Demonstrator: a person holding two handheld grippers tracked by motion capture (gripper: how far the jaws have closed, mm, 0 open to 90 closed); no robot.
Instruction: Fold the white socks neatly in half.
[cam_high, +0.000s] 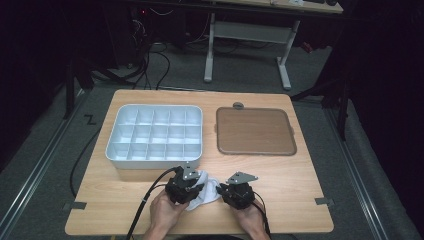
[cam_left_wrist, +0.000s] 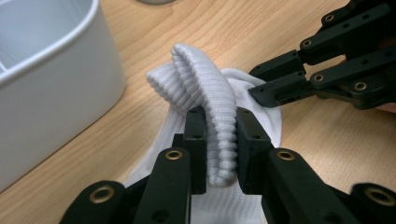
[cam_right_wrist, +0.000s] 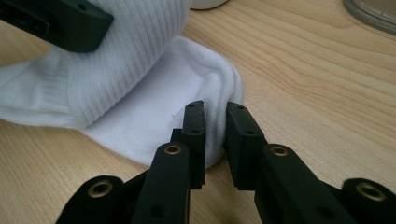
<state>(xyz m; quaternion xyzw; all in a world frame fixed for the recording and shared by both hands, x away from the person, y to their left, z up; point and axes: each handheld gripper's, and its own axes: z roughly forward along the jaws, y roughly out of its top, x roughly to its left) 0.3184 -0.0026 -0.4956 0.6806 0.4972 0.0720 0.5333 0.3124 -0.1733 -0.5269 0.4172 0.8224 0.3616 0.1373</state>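
A white ribbed sock (cam_high: 209, 193) lies bunched on the wooden table near the front edge, between my two grippers. In the left gripper view, my left gripper (cam_left_wrist: 222, 116) is shut on the sock's folded ribbed cuff (cam_left_wrist: 201, 79), which stands up between the pads. My right gripper (cam_right_wrist: 215, 109) is shut on a smooth rounded edge of the sock (cam_right_wrist: 140, 93), flat against the table. In the high view, the left gripper (cam_high: 196, 184) and right gripper (cam_high: 222, 189) sit close together, a hand behind each. The right gripper's fingers (cam_left_wrist: 280, 91) reach in from the right of the left gripper view.
A white tray (cam_high: 150, 162) divided into several compartments stands at the back left; its wall (cam_left_wrist: 46, 84) is close to the left gripper. A brown flat tray (cam_high: 255, 131) lies at the back right, with a small grey round thing (cam_high: 238, 105) behind it.
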